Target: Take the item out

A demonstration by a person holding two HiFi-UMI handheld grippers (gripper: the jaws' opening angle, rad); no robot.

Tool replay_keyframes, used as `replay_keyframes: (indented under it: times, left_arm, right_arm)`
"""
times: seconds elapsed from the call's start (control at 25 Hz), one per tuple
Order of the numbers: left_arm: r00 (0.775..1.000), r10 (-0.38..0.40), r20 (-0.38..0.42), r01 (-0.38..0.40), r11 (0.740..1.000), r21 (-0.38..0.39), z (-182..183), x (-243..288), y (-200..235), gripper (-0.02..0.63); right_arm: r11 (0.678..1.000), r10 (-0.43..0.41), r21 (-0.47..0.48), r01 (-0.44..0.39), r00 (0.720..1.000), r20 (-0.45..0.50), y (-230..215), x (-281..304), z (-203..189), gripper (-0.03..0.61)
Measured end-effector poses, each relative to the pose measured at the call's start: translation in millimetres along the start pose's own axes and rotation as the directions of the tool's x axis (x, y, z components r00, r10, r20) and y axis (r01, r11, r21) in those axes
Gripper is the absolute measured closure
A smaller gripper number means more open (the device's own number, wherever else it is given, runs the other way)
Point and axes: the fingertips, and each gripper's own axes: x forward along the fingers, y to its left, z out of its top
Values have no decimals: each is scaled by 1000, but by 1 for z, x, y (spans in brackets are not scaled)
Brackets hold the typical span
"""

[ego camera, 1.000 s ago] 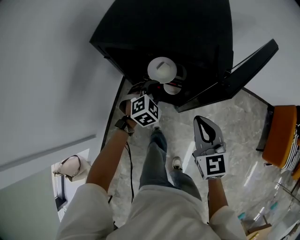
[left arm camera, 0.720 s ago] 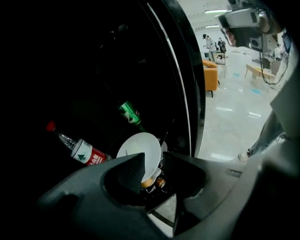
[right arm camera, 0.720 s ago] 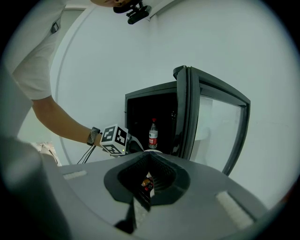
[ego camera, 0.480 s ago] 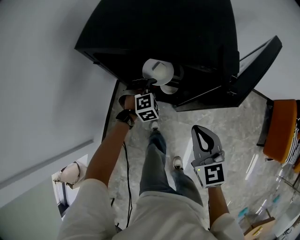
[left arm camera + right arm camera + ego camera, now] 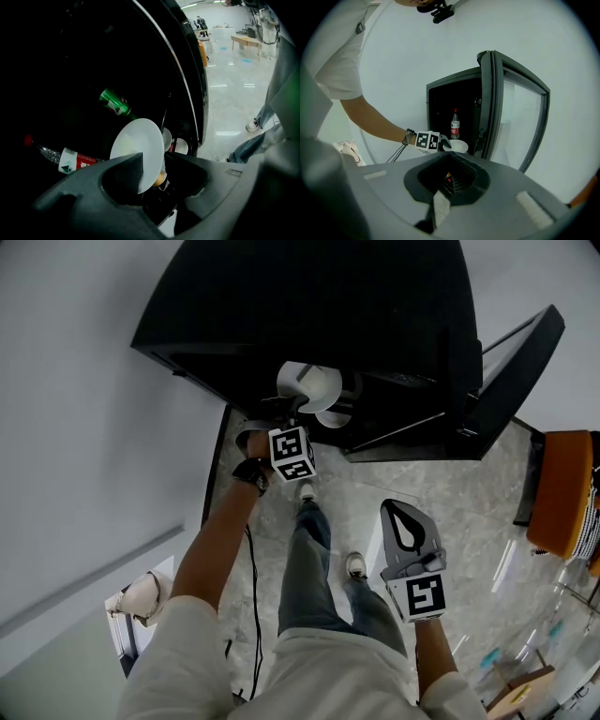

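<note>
- Left gripper (image 5: 154, 161): the jaws are opening and stand wide. The rim of the plate (image 5: 137, 143) sits between them, and the pads do not clamp it.
- Plate: white, at the mouth of the cabinet (image 5: 328, 306), low down and just inside the front edge.
- Behind the plate: two smaller white dishes (image 5: 181, 146), close together.
- Deeper inside: a bottle (image 5: 70, 161) with red cap and red label, and a green bottle (image 5: 115, 103) beyond it.
- Cabinet: black, interior dark; the door (image 5: 511, 371) is swung open on the person's right.
- Right gripper (image 5: 401, 512): jaws together, nothing between them. It is held above the floor (image 5: 469, 493) beside the person's right leg, well apart from the cabinet.
</note>
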Motion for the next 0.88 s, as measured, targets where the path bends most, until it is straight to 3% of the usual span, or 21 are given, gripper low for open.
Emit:
replay_keyframes:
  times: [0.32,0.48,0.64,0.88]
  left_arm:
    - [997,71,-9,-70,994,79,-3,14,-2,457]
    - [996,94,-5,-93,993,77,-3,11,-4,509]
    - [995,100,-5,-99,992,82,-2,5,-8,512]
    - [992,125,-4,-124,986,111,-2,-4,-18,522]
  right_arm:
    - [999,-33,20,34,998,-44,-8,-4,-14,572]
    - [999,-32,17,33,998,-48,-10,-4,-17,572]
    - [1000,-19,17,21,994,-108,-6,-10,-27,572]
    - [1000,-23,11,24,997,-80,-5,-13,-26,572]
